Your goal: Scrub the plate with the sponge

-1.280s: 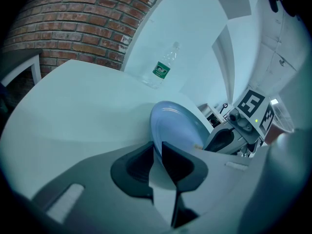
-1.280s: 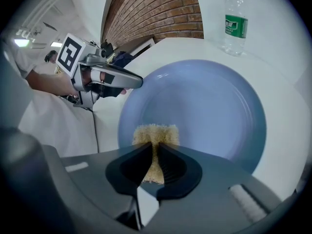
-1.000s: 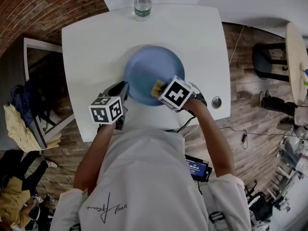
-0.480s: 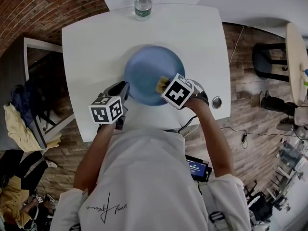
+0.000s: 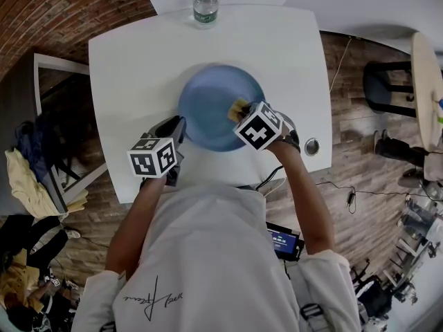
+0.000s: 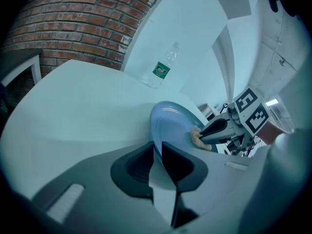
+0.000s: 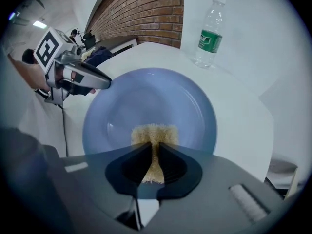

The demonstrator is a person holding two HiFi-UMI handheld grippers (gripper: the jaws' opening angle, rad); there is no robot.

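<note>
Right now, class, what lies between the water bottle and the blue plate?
Nothing: only bare white table separates the water bottle from the blue plate, clearest in the head view.

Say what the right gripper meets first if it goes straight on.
The right gripper, shut on the sponge on the plate, would probably meet the plate's far rim first; the bottle stands beyond.

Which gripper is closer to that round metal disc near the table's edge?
Right. The right gripper, shut on the sponge over the plate, has the disc just off to its right. The left gripper clamps the plate's opposite rim, farther away.
</note>
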